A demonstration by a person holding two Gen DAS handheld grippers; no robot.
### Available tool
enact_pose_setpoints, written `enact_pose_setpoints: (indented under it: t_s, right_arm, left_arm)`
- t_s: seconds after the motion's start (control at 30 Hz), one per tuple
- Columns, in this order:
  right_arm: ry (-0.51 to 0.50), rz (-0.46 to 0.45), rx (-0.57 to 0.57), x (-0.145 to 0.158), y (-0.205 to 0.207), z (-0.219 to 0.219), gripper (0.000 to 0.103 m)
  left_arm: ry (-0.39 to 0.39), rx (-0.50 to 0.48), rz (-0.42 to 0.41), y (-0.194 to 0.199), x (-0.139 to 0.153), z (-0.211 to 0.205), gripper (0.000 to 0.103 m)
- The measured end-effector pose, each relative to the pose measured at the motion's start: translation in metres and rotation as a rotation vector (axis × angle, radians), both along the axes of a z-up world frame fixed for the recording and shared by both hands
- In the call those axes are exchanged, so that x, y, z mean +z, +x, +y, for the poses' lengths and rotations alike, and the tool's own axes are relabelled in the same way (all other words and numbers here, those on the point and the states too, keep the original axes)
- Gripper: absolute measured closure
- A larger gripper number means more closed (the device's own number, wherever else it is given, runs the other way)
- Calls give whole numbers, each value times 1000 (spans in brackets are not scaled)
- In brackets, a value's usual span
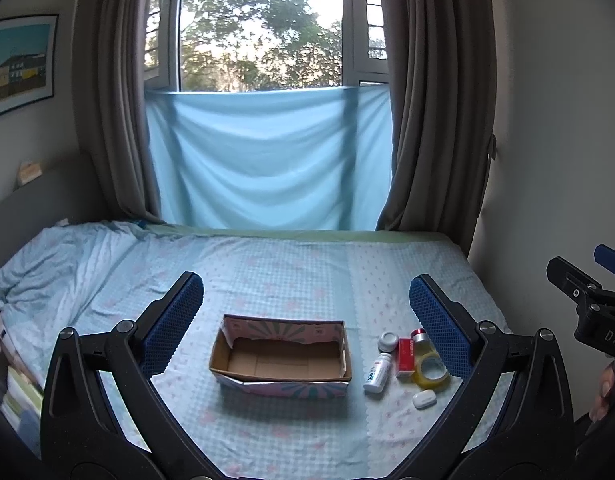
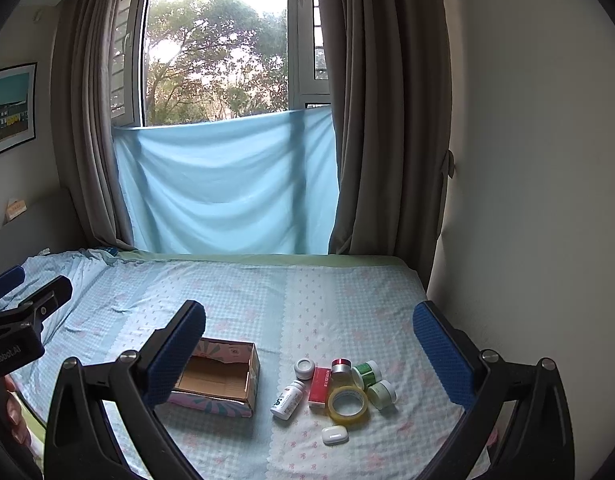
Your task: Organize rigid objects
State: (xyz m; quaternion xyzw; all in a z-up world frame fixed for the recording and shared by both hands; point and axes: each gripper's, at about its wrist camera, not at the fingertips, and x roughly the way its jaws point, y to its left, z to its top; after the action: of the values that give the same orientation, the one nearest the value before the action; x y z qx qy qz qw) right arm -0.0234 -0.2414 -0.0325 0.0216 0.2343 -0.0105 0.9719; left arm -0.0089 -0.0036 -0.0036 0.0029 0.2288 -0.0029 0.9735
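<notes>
Fingers: both pairs spread wide, nothing between them; left gripper (image 1: 306,320) and right gripper (image 2: 309,344) hover above the bed (image 2: 235,292).
Box: cardboard box (image 1: 281,354) sits empty, open side up, ready to receive.
Clutter: white bottle (image 2: 288,399), red carton (image 2: 320,387), tape roll (image 2: 347,400), green-lidded jars (image 2: 367,374) and white case (image 2: 334,435) bunch together just right of it.
Judgement: nothing packed yet, and the right gripper is nearer the pile.
</notes>
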Motion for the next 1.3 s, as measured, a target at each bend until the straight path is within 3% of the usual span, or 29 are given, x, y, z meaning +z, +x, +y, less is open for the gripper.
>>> enact_pose_setpoints:
  t_s: [0.9,1.1,1.3]
  right_arm:
    - [19,36,-14,-4,15,-4,0]
    - [39,82,-30,-11,26,-19,0]
    - [27,162,-60,-42,50,-61,0]
  left_arm:
    - [-10,-32,31,19,-9,-2,1]
    - [-48,-74,119,48,-26,-18,1]
    - [-62,-117,281,95,-79,-70,1]
